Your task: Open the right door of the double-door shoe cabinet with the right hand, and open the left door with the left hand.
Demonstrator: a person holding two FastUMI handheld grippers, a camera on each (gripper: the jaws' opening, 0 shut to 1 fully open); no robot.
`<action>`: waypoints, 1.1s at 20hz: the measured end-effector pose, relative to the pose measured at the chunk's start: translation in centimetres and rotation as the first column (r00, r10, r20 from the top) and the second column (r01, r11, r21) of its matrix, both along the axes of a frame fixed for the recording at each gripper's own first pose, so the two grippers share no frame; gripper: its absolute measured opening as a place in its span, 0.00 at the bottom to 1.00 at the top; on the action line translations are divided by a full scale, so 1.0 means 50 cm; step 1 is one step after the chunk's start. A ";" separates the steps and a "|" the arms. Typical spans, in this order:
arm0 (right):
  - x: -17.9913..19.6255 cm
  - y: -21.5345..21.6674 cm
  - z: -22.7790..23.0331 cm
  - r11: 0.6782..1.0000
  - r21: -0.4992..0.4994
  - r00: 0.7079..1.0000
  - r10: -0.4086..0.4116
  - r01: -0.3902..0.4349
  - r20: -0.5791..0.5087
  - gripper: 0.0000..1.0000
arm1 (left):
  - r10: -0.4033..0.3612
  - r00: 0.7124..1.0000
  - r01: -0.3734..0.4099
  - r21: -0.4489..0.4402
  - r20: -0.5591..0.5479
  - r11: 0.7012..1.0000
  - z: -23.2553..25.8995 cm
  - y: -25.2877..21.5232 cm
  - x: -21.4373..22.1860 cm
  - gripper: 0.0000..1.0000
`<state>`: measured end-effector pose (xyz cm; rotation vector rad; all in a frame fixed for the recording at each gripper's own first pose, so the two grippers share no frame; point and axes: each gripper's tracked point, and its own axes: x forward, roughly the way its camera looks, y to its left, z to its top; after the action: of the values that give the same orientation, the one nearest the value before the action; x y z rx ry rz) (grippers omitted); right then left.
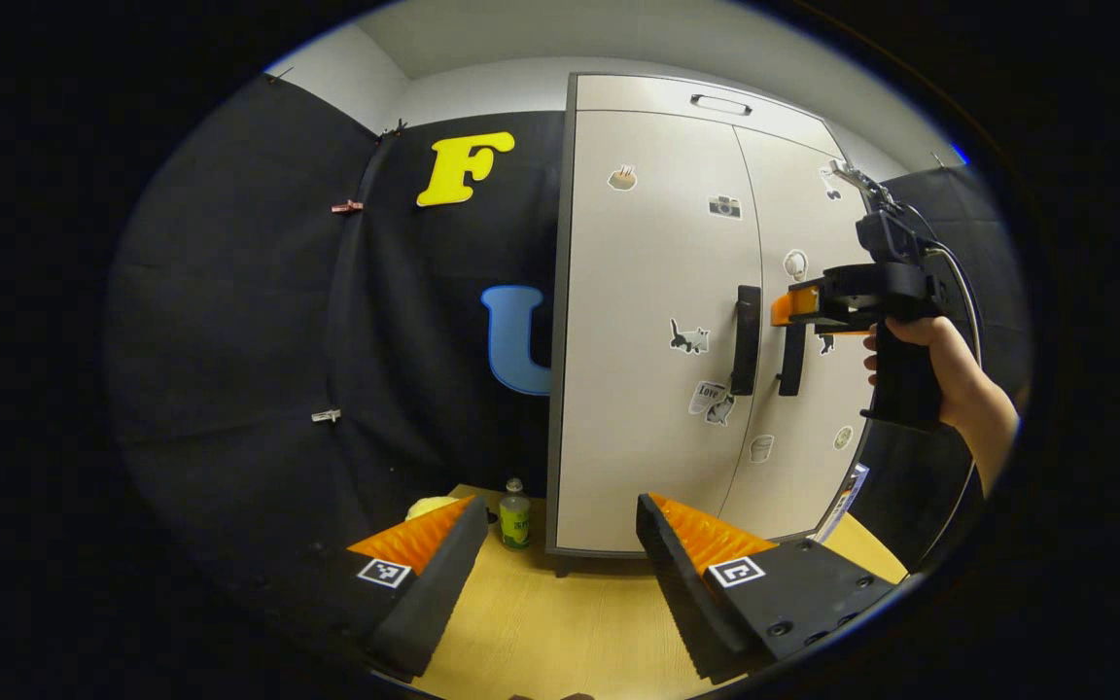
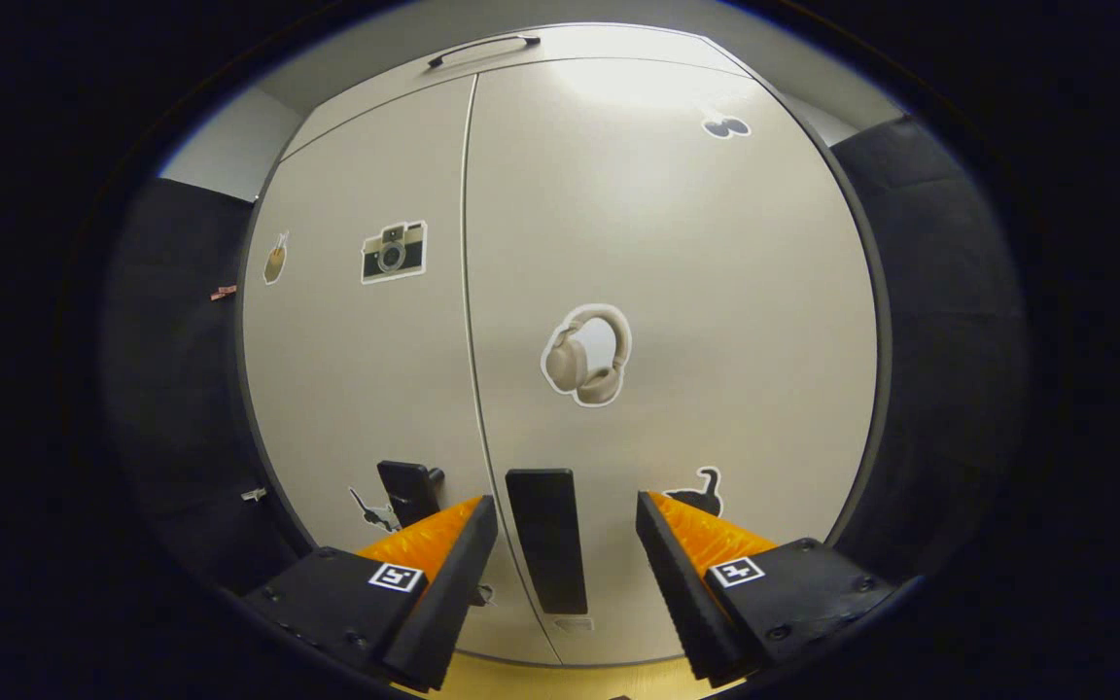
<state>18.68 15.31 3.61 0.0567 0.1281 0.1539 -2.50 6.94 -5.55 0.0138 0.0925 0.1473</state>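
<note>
Both cabinet doors shut. My right claw (image 2: 565,544) gapes wide around right door handle (image 2: 547,540), not touching. My left claw (image 1: 560,544) released, back over bench (image 1: 541,622), left door handle (image 1: 745,340) well ahead.

Upright pale shoe cabinet (image 1: 657,389), stickered double doors shut.

Right gripper (image 2: 565,544) open, fingers flanking right door handle (image 2: 547,540), not touching; both cabinet doors (image 2: 677,243) closed.
</note>
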 end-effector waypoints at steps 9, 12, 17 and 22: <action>0.015 0.014 -0.023 0.999 -0.042 1.000 -0.021 0.020 -0.020 0.36 | 0.009 1.000 -0.009 -0.010 -0.001 1.000 -0.006 0.012 -0.012 0.95; 0.013 0.014 -0.021 0.999 -0.034 1.000 -0.018 0.017 -0.013 0.31 | 0.003 1.000 -0.003 -0.010 0.000 1.000 -0.008 0.012 -0.017 0.95; 0.010 0.016 -0.021 0.999 -0.023 0.999 0.024 -0.025 -0.032 0.17 | -0.004 1.000 0.004 -0.032 -0.008 0.999 -0.017 0.011 -0.024 0.95; 0.001 0.015 -0.026 0.997 -0.029 0.996 0.063 -0.065 -0.058 0.13 | -0.006 1.000 0.005 -0.041 -0.017 0.999 -0.022 0.017 -0.038 0.95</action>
<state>18.73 16.06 2.32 0.0259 0.1892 0.2145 -4.41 7.77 -6.66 -0.0252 0.1125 0.1401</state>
